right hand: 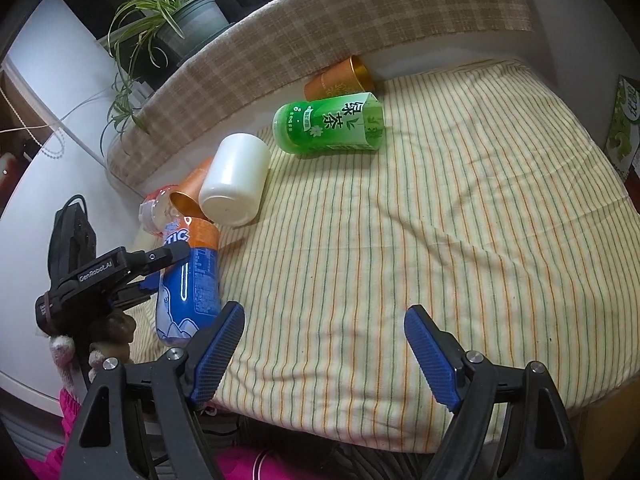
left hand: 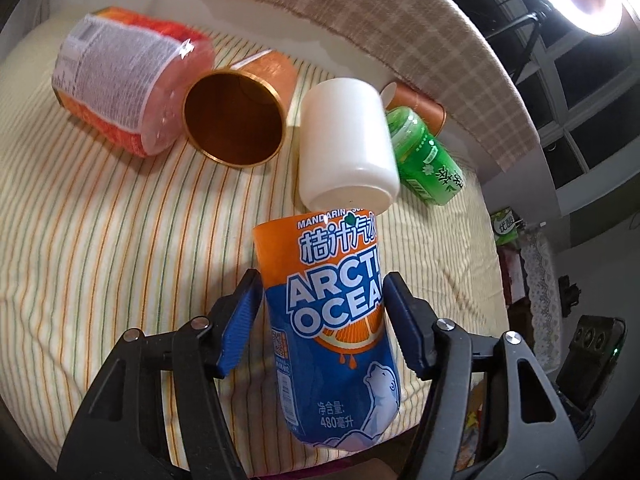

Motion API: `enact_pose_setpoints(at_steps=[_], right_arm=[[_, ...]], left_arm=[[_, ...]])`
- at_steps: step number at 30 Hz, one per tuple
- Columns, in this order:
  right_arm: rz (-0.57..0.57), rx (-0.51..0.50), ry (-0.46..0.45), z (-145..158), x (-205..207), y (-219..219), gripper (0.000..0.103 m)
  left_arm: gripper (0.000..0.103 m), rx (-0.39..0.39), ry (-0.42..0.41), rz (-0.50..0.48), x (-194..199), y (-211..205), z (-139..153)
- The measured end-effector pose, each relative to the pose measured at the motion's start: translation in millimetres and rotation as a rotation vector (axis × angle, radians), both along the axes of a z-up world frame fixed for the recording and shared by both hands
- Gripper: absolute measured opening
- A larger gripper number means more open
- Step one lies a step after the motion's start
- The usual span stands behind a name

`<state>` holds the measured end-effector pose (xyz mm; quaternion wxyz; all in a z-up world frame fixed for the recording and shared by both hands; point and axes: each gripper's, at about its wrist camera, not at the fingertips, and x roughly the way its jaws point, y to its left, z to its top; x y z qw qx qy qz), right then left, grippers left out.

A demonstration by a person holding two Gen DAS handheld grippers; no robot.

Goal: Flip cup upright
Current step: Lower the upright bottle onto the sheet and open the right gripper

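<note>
My left gripper [left hand: 322,320] is shut on the blue and orange Arctic Ocean cup [left hand: 328,320], a cut bottle, held off the striped cloth with its cut rim pointing away from me. It also shows in the right wrist view [right hand: 192,276], tilted, in the left gripper [right hand: 160,264]. A white cup [left hand: 346,148] lies on its side just beyond it. My right gripper [right hand: 324,340] is open and empty above the cloth's near edge.
Lying on the striped cloth [right hand: 440,220] are a gold-lined orange cup [left hand: 236,120], an orange labelled cup [left hand: 120,84], a green tea cup [right hand: 332,126] and another orange cup [right hand: 340,78]. A checked ledge [right hand: 320,24] runs behind. A potted plant [right hand: 180,12] stands beyond it.
</note>
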<state>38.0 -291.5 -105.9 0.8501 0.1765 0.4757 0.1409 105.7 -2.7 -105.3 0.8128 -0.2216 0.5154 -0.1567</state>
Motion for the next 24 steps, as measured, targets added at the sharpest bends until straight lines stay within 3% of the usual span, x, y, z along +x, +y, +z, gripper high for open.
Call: enact_pose_setpoints(at_steps=[13, 24], right_arm=[[-0.009, 0.011, 0.001, 0.1, -0.9, -0.5, 0.084], [-0.033, 0.023, -0.001, 0.4, -3.1, -9.2, 0.084]], left_arm=[[0.064, 0.142, -0.185, -0.042, -16.7, -26.9, 41.1], [0.064, 0.281, -0.323, -0.101, -20.4, -67.9, 57.1]])
